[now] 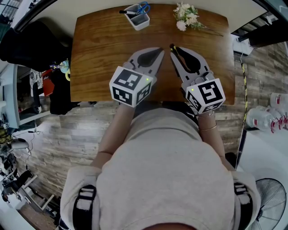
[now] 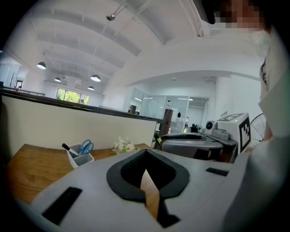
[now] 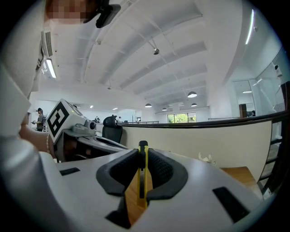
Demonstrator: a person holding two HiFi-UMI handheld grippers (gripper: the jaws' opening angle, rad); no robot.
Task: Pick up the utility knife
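Seemingly pinched — utility knife point(image 3: 142, 181), inside right gripper point(image 3: 143, 154)

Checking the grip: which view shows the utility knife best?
The right gripper view: the yellow utility knife stands edge-on, clamped in the right gripper. The head view shows little beyond its dark tip; the left gripper view, only a yellow-black end.

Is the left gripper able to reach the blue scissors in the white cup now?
Probably yes: the left gripper is empty, and bare wooden table lies between it and the blue scissors in the white cup. Its shut fingers must open first.
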